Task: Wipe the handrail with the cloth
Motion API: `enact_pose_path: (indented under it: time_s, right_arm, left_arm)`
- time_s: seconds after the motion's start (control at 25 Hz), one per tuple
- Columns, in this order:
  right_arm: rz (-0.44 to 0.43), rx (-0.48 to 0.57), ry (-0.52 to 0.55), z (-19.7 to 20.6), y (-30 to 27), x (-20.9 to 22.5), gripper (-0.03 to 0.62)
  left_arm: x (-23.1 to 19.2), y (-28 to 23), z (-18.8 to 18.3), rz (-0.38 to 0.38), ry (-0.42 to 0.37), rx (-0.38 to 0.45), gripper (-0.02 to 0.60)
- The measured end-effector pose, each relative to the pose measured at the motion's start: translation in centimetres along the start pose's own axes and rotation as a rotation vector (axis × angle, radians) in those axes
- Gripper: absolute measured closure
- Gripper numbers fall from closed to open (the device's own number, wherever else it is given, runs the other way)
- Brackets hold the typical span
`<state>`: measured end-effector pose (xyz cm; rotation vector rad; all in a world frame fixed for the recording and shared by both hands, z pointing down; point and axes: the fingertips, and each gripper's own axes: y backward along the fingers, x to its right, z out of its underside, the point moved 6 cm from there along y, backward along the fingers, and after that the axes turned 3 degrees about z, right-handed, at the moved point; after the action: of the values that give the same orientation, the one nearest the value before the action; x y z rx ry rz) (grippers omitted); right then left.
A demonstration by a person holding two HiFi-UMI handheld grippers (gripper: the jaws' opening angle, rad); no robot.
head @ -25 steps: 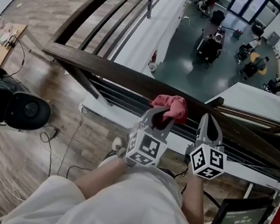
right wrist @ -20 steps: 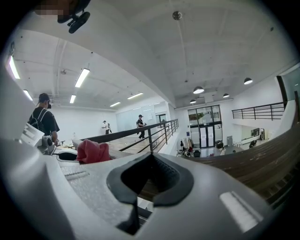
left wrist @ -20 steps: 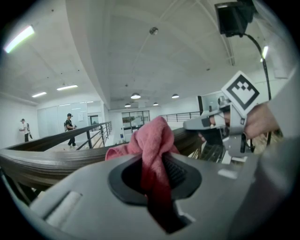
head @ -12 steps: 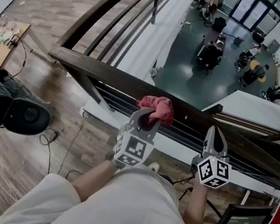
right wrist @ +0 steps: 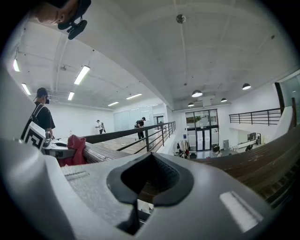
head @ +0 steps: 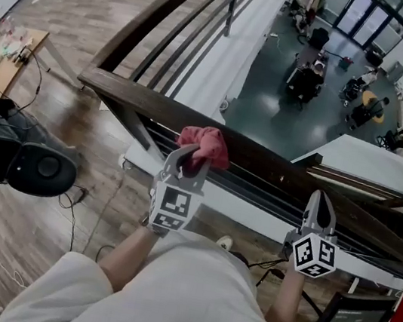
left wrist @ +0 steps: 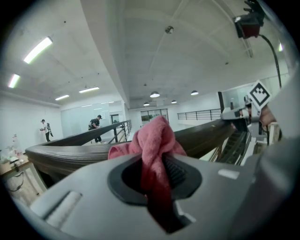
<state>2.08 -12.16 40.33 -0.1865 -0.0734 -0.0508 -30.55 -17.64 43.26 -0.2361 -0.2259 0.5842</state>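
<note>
Wiping is judged partway, the pink cloth (head: 204,143) pinched on the wooden handrail (head: 277,165) by the left gripper (head: 188,160), the right gripper (head: 321,207) at 4 o'clock closed on nothing.

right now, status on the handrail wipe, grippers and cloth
Left gripper shut on crumpled pink cloth, cloth atop dark wooden handrail. Right gripper shut, empty, at rail's near side. Nothing seen blocking the rail top.

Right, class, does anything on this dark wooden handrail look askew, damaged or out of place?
Nothing stands out. The pink cloth rests on the dark wooden handrail, clamped in the left gripper; the right gripper is shut and empty.
</note>
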Motion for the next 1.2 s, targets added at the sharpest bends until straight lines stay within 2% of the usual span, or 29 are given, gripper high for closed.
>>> enact_pose_path:
  time_s: [0.4,0.84,1.08,1.2]
  right_arm:
    - [0.045,0.029,0.006,0.0,0.5,0.4,0.591]
    - [0.086,0.052,0.023,0.0,0.3,0.5,0.591]
    - [0.147,0.041,0.009,-0.5,0.2,1.2,0.591]
    - [0.153,0.042,0.014,-0.7,0.1,1.6,0.591]
  left_arm:
    - [-5.1,1.9,1.3,-0.072,0.017,0.019,0.508]
    - [-10.5,3.1,2.6,-0.086,0.007,0.034,0.508]
    - [-13.8,3.8,3.1,-0.129,0.056,0.038,0.508]
    - [-15.8,4.2,3.4,-0.156,0.053,0.033,0.508]
